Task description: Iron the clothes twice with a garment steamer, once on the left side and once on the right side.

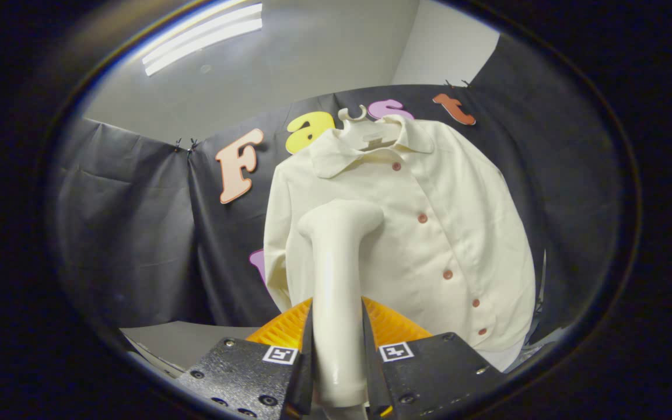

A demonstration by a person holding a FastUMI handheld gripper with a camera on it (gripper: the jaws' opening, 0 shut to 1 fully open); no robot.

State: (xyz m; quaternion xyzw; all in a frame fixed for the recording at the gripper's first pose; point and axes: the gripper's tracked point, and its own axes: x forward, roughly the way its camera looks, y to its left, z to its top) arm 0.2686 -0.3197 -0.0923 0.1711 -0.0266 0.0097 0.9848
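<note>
A cream button-up shirt (429,233) with reddish buttons hangs on a pale hanger (352,114) against the booth's black cloth wall. My gripper (337,344) is shut on the handle of a cream garment steamer (336,274). The steamer stands upright between my fingers, and its head reaches up in front of the shirt's left half, just below chest height. Whether the head touches the cloth I cannot tell. The handle's lower end is hidden between the fingers.
The black cloth wall (132,216) runs behind and to both sides of the shirt. A grey surface (184,341) lies low on the left, beyond my left finger. A ceiling light (202,38) glows above.
</note>
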